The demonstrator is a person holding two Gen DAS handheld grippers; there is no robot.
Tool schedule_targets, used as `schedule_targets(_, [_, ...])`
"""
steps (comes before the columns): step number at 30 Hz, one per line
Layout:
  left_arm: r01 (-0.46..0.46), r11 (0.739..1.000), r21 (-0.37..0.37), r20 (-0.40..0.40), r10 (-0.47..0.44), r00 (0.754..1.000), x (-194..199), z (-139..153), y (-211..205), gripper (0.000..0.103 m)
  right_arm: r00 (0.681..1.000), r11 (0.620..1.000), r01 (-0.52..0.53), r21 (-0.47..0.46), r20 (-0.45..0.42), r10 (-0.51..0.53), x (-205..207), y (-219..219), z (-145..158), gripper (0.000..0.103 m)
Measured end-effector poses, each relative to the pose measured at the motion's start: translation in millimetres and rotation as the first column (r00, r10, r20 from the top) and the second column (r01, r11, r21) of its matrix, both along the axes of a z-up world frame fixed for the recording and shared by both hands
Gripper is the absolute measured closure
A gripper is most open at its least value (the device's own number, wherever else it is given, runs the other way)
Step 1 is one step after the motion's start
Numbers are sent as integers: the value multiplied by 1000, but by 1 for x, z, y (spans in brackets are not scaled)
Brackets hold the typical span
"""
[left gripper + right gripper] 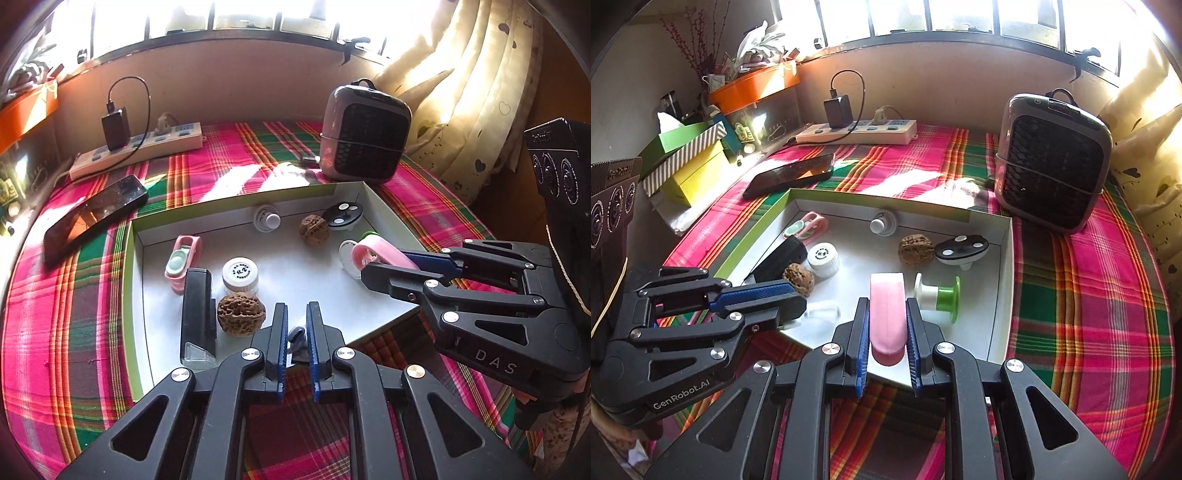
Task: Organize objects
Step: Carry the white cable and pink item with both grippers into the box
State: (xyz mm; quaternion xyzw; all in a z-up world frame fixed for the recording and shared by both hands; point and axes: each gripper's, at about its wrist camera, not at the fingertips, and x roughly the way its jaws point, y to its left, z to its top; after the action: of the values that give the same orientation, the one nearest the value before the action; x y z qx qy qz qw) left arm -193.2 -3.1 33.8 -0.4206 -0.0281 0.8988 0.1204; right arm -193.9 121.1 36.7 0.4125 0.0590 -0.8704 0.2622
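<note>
A shallow white tray with a green rim [236, 201] [1004, 295] lies on the plaid cloth. In it are two walnuts [241, 313] [313, 229], a white-capped jar [240, 274], a black stapler-like block [197, 314], a pink-and-mint case [182, 261], a white knob [267, 219], a black-and-white oval piece [342, 216] and a green-and-white spool [938, 297]. My right gripper [887, 325] is shut on a pink case [887, 314] over the tray's near right part. My left gripper [296, 332] holds a small clear-and-dark item [297, 338] between narrowly spaced fingers at the tray's near edge.
A phone [92, 218] lies left of the tray. A power strip with a charger [136, 147] sits at the back. A small grey heater [364, 131] stands at the back right beside a curtain. Boxes [687, 158] are stacked at the far left.
</note>
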Motion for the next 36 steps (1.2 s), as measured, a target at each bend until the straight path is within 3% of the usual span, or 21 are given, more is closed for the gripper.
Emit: schedule_targets(36, [-5, 1000, 4, 42, 4, 999, -9, -14, -1, 94, 998, 995, 17, 95, 60, -22, -21, -10, -27, 84])
